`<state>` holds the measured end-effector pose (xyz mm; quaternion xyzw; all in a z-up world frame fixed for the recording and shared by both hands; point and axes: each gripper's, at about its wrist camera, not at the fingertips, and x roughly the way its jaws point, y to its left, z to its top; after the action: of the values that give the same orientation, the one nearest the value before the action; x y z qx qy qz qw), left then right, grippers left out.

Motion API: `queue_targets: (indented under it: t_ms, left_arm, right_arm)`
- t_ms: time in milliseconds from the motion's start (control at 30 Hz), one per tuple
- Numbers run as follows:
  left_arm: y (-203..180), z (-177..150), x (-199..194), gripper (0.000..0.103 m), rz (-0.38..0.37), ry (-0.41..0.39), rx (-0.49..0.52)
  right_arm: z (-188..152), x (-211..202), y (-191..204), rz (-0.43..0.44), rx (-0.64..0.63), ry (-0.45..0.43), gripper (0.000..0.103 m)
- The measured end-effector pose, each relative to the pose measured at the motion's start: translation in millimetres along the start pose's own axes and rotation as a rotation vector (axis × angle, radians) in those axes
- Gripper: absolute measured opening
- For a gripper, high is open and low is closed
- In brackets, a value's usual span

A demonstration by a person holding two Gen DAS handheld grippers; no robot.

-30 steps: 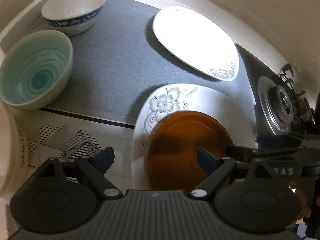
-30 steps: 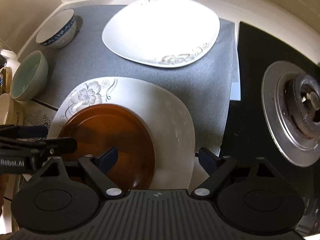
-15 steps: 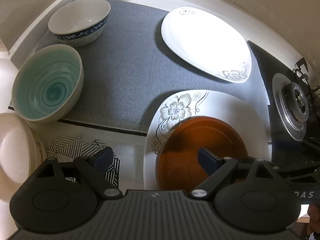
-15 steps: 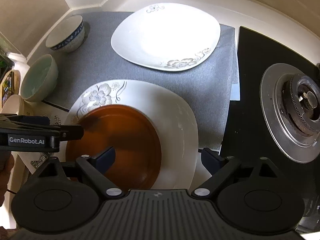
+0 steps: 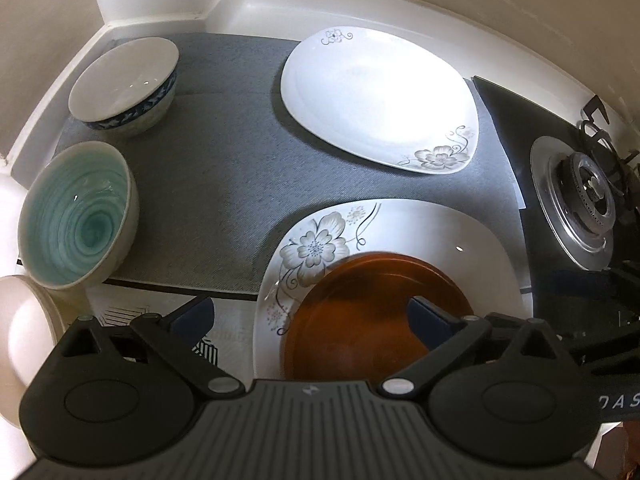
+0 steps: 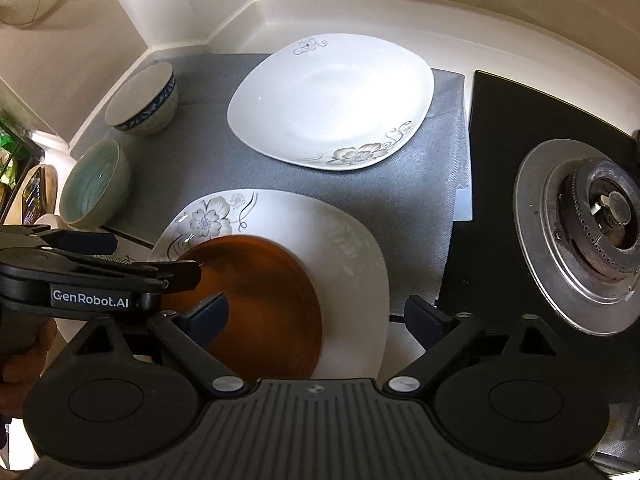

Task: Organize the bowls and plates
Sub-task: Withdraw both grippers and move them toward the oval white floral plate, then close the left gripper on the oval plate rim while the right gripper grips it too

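Where the grey mat (image 5: 224, 184) covered the tabletop (image 5: 240, 312), lay flat against the back corner, near edge partly hidden under dishes. Farther back on it, sat a large white floral plate (image 5: 376, 96), whole and in plain sight. Nearer, rested a second floral plate (image 5: 448, 236), overhanging the mat's front edge, near rim cut off behind the tools. Stacked on that, lay a brown plate (image 5: 360, 320), near half hidden by the tool bodies and blurred at its rim. At the right, showed a gas burner (image 6: 600, 216) on black glass, cropped by the frame. Along the mat's left side, stood a teal bowl (image 5: 76, 224) and, behind it, a blue-rimmed bowl (image 5: 124, 80), both upright and apart. At far left, glimpsed a pale rounded dish (image 5: 24, 332), mostly out of frame, kind impossible to tell. Over the stacked plates, hung the left tool (image 5: 310, 312) and right tool (image 6: 316, 312), both spread wide, gripping nothing.
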<state>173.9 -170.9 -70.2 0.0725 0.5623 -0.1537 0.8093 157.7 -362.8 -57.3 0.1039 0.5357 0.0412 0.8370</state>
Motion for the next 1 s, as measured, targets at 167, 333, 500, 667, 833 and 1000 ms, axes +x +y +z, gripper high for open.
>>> queue_targets:
  t_ms: [167, 333, 500, 667, 833, 1000]
  left_arm:
    - [-8, 5, 1, 0.103, 0.016, -0.001, 0.015]
    - [-12, 11, 2, 0.103, 0.029, -0.004, 0.020]
    - [-15, 16, 2, 0.103, 0.018, -0.053, 0.038]
    - [-9, 29, -2, 0.103, -0.019, -0.137, 0.042]
    - [2, 53, 5, 0.103, 0.046, -0.147, -0.026]
    - [15, 74, 20, 0.103, 0.063, -0.128, -0.114]
  right_arm:
    - [2, -1, -7, 0.009, 0.011, -0.013, 0.096]
    - [5, -1, -11, 0.022, 0.017, -0.026, 0.096]
    - [8, 0, -15, 0.031, 0.031, -0.039, 0.098]
    - [20, 1, -22, 0.035, 0.047, -0.080, 0.101]
    - [44, 4, -34, 0.017, 0.063, -0.149, 0.103]
    - [71, 15, -46, 0.016, 0.072, -0.205, 0.103]
